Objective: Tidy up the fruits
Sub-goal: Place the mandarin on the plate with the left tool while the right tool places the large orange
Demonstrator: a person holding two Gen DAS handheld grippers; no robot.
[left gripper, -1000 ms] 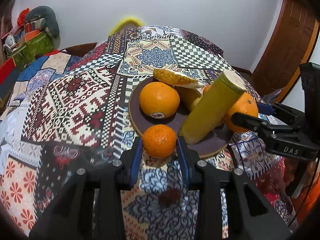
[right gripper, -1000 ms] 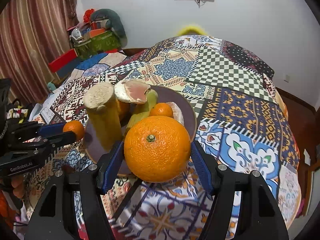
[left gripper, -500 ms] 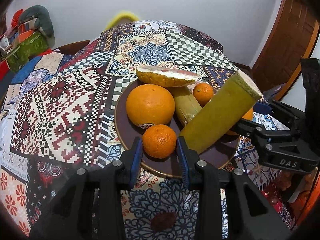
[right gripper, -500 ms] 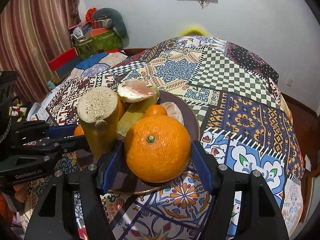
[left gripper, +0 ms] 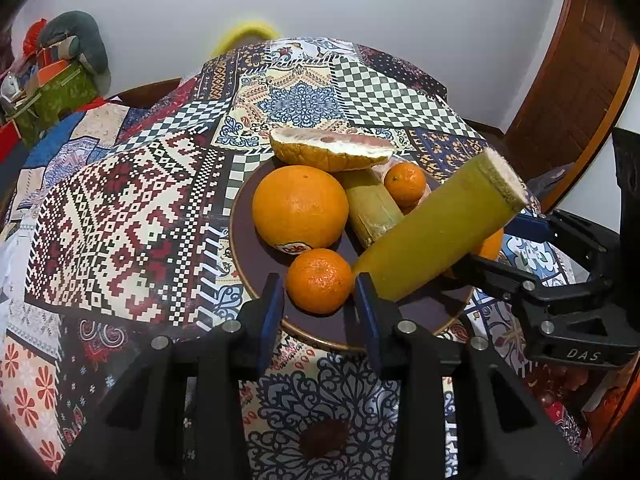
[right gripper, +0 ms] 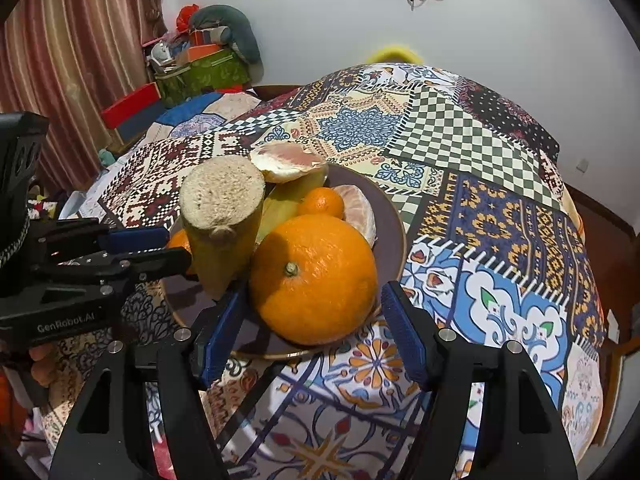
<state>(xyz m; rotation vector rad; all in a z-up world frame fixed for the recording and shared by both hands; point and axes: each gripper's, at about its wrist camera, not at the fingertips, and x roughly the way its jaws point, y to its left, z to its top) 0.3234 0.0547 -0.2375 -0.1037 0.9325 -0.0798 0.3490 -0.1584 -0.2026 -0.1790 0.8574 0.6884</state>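
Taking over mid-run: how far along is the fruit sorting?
Done: a big orange, sugarcane pieces and a pomelo wedge sit on the plate. In hand: the left gripper, jaws opening, has a mandarin over the plate; the right gripper brackets another orange. Left: release both.

Oranges (left gripper: 300, 208), a small mandarin (left gripper: 319, 281), sugarcane pieces (left gripper: 436, 232) and a cut pomelo (left gripper: 330, 154) crowd a brown plate (left gripper: 256, 256).

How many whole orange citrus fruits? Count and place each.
4. Small mandarin in the left gripper's opening jaws; large orange in the right gripper; stickered orange and rear mandarin on the brown plate. Others may hide behind.
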